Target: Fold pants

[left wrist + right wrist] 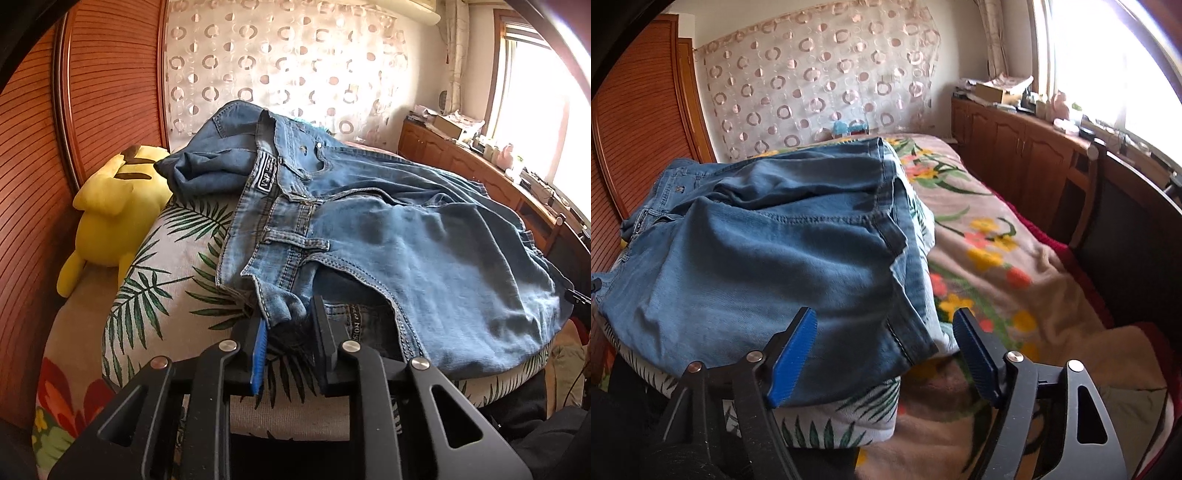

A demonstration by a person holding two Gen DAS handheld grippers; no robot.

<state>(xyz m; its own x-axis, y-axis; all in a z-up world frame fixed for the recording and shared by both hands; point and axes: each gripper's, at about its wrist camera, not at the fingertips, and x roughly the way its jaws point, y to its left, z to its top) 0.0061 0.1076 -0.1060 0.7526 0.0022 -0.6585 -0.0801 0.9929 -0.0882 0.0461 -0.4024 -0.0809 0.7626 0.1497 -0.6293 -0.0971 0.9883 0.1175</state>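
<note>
A pair of light blue jeans (406, 236) lies crumpled on a leaf-print cushion (166, 266), with the waistband and belt loops toward me in the left wrist view. My left gripper (290, 325) is shut on the near corner of the waistband, and denim is bunched between its fingers. In the right wrist view the jeans (757, 258) show their folded leg side. My right gripper (886, 350) stands open at the pile's near right corner. Its left blue pad (796, 350) is over the denim and its right pad (977, 358) is off to the side, with the fabric edge between them and no pad pressing on it.
A yellow plush toy (114, 206) lies left of the cushion against a slatted wooden wardrobe (110, 92). A floral blanket (997, 258) covers the bed to the right. Wooden cabinets (1015, 155) with clutter run under the bright window. A dotted curtain (820, 92) hangs behind.
</note>
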